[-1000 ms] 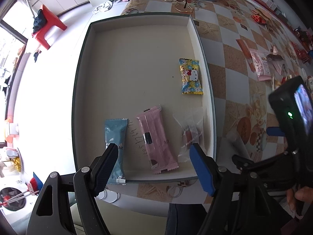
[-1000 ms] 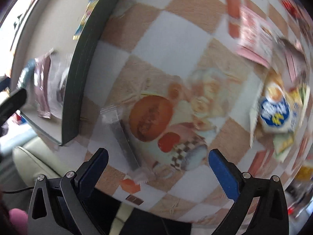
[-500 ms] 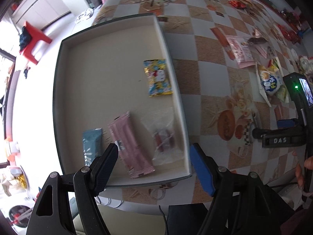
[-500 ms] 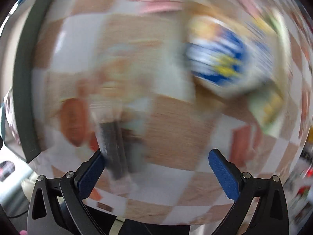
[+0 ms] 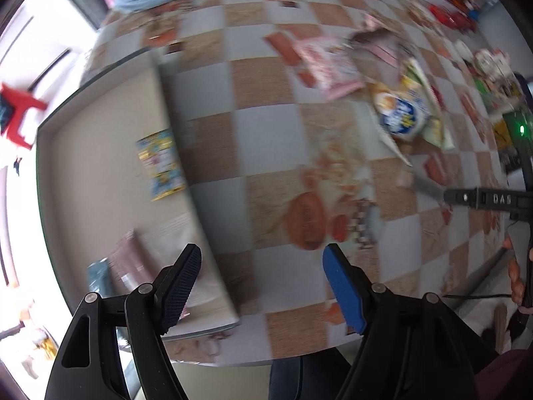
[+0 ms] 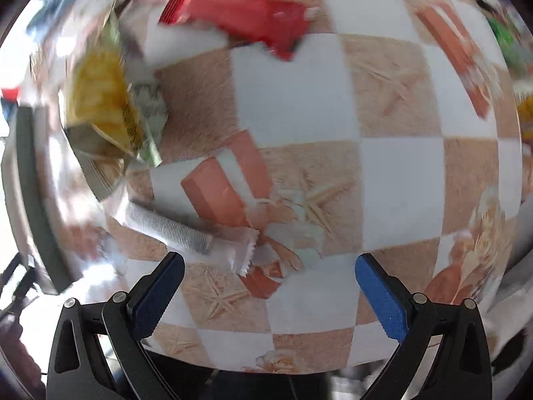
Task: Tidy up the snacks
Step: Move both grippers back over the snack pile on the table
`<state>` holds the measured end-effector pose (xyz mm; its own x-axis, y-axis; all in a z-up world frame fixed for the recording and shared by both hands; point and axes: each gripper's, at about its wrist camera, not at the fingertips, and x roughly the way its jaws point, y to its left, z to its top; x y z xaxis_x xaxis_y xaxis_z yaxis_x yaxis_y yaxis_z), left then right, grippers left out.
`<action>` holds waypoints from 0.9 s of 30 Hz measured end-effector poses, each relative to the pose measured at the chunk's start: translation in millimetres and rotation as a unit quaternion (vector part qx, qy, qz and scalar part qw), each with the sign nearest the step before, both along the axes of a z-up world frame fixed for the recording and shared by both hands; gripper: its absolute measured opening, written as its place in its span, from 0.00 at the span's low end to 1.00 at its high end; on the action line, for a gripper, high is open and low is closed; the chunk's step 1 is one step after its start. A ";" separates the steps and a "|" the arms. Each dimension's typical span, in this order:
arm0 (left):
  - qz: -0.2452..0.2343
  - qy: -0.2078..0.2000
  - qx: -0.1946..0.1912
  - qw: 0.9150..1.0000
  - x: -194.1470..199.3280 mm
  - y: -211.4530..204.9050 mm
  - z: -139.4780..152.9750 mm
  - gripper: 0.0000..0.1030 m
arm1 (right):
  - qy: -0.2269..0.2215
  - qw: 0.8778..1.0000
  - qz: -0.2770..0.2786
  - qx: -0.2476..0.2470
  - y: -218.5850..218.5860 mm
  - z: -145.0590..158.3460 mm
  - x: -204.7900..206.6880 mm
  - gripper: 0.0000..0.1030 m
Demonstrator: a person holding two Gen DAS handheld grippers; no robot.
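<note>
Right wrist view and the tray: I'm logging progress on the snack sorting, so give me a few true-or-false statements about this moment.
1. The right tool holds a snack. False: it is open and holds nothing.
2. A clear-wrapped snack lies on the checkered tablecloth. True.
3. The yellow cartoon packet lies inside the tray. True.
4. The left tool is shut. False: it is open.
5. The red packet lies in the tray. False: it lies on the tablecloth.
</note>
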<state>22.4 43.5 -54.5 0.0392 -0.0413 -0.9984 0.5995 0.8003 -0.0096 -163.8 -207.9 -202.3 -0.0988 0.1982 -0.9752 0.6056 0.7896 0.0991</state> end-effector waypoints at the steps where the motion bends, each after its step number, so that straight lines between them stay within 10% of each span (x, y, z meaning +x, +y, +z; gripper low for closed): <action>1: -0.008 0.002 0.001 1.000 -2.0 -7.4 -1.3 0.76 | -0.003 1.000 -0.009 -0.005 -11.2 0.2 -11.8 1.00; 8: -0.028 0.003 0.012 1.000 -8.9 -33.8 -4.5 0.77 | 0.031 0.996 -0.048 -0.075 -73.3 -3.8 -46.4 1.00; 17: 0.023 0.013 0.021 0.999 4.8 -24.5 -13.9 0.76 | -0.011 0.998 0.044 0.032 -18.9 -10.9 -5.0 1.00; 22: -0.057 -0.027 0.011 0.998 -7.9 -55.9 -7.1 0.77 | 0.009 1.000 0.018 0.003 -43.3 -8.5 -24.4 1.00; 25: -0.176 -0.094 0.024 0.980 -30.1 -88.2 -9.4 0.77 | 0.027 1.000 -0.013 -0.004 -80.4 -14.0 -54.8 1.00; 27: -0.268 -0.144 0.031 0.952 -47.8 -103.1 -12.1 0.77 | 0.041 0.999 -0.011 -0.007 -93.0 -18.3 -69.9 1.00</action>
<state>-25.4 -59.6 -66.6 0.3019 -0.0735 -0.9505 0.8926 0.3721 0.2547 -233.8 -300.9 -220.6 -0.1743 0.1877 -0.9666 0.6286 0.7769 0.0375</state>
